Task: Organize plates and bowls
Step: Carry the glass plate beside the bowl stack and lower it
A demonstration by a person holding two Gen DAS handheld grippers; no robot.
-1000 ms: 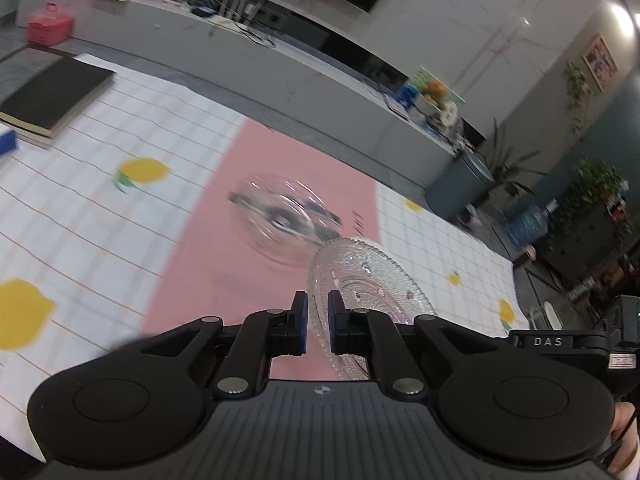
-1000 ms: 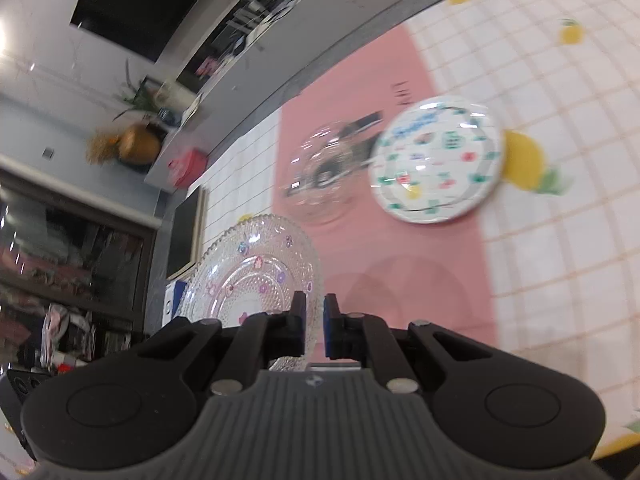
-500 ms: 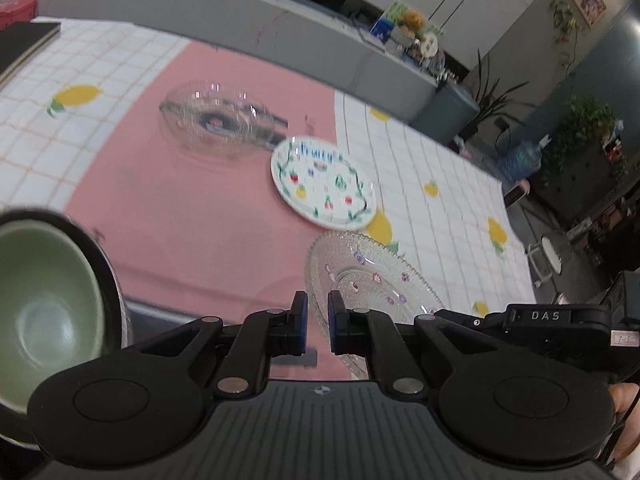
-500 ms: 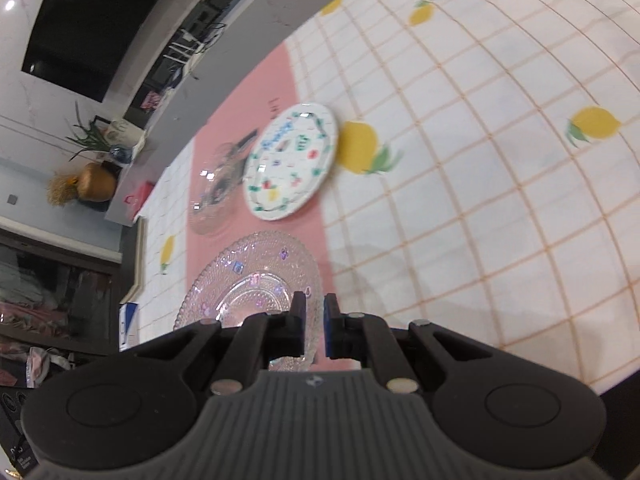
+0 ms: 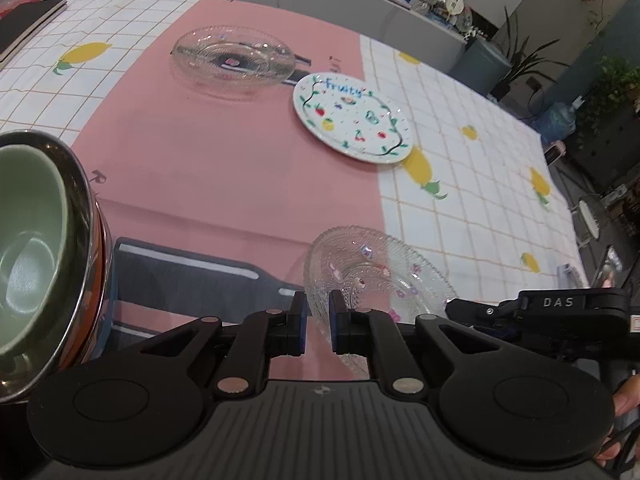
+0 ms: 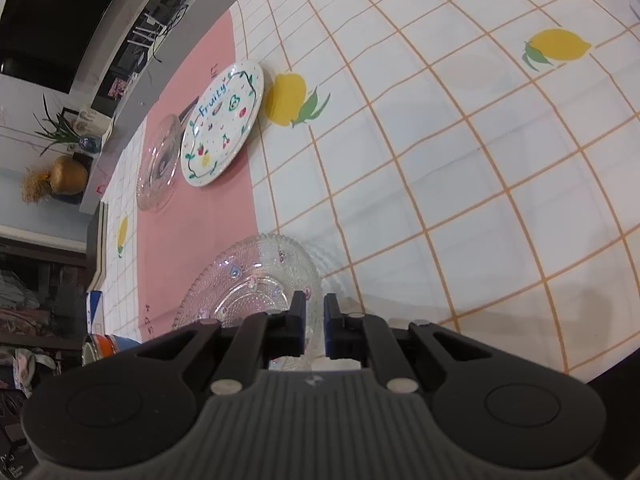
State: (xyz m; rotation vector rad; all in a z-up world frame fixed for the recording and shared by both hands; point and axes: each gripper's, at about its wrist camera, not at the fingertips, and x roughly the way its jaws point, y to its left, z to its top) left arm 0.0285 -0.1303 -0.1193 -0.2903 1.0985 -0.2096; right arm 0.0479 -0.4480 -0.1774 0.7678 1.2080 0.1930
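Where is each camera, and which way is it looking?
Left wrist: sits on the left gripper, looking across the table past its jaws at the glass plate clamped in them, the Fruity plate, glass bowl and green bowl; the right gripper and some fingers show.
Right wrist: sits on the right gripper, looking down at the tablecloth past its jaws, also shut on the glass plate.
Both share: glass plate, Fruity plate, glass bowl.

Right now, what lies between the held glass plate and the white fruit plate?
Nothing: in the left wrist view, only bare tablecloth separates the glass plate from the fruit plate.
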